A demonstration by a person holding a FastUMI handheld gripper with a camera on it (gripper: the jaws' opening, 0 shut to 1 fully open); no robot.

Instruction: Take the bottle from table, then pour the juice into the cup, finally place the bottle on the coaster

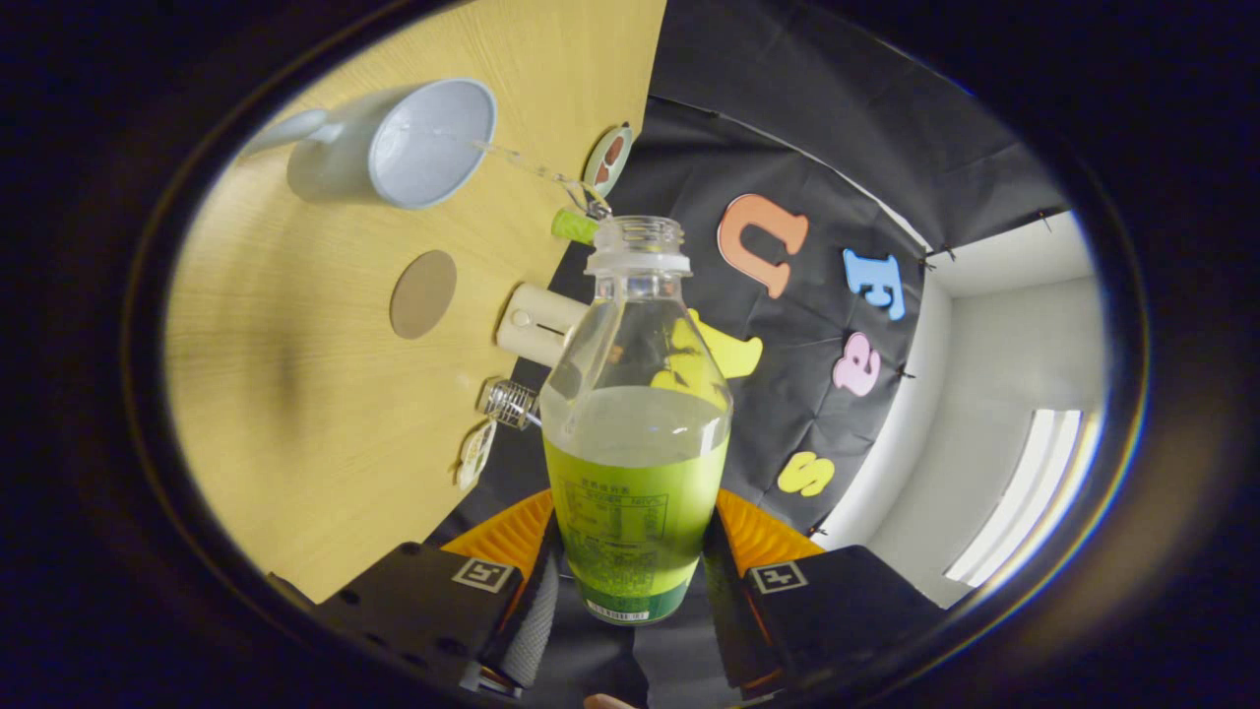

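Observation:
My gripper (630, 581) is shut on an uncapped clear bottle (635, 414) with a green label, both fingers pressing its lower body. The view is rolled, so the wooden table (295, 414) stands to one side of the bottle. Pale juice fills roughly the lower half of the bottle. A light blue cup (413, 143) with a handle lies beyond the bottle's mouth on the table, its opening facing me. A round brown coaster (423, 293) lies flat on the table between the cup and the fingers.
Along the table's far edge sit a cream box-shaped device (536, 323), a small wire whisk-like tool (510, 402), a green item (574, 225) and a round tin (608, 158). The booth wall and a white room corner lie beyond.

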